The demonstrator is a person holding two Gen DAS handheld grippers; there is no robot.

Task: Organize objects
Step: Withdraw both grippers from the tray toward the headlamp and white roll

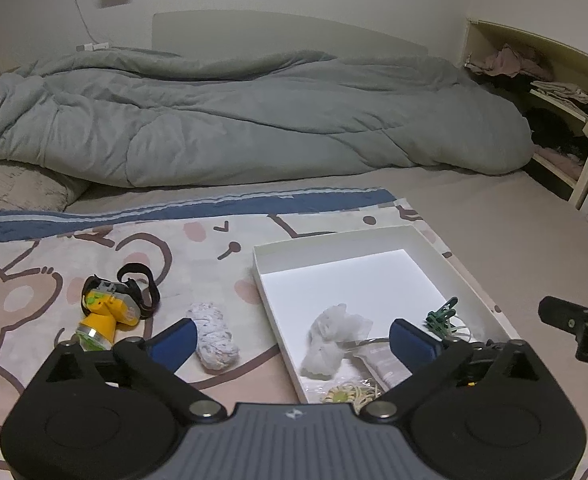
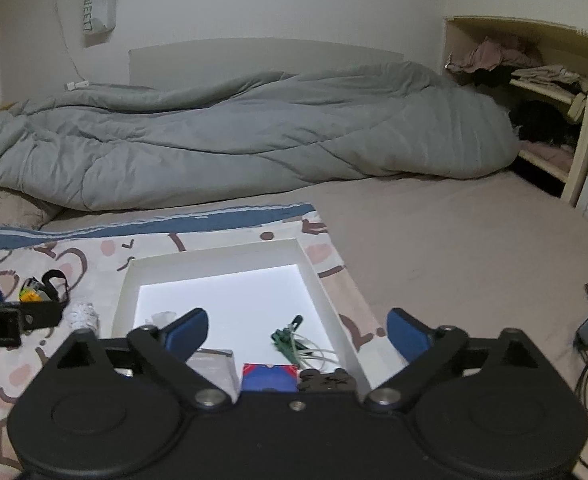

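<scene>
Both the left gripper (image 1: 291, 338) and right gripper (image 2: 297, 332) hang wide open and empty over the white box (image 1: 434, 244), a yellow headlamp (image 1: 107, 312) lying beside it.

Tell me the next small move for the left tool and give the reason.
Probably ease the left tool left and down over the white rolled cloth. Its jaws are open and empty, and the roll lies on the blanket just outside the white box, close to the left finger. The yellow headlamp is also outside the box but farther.
</scene>
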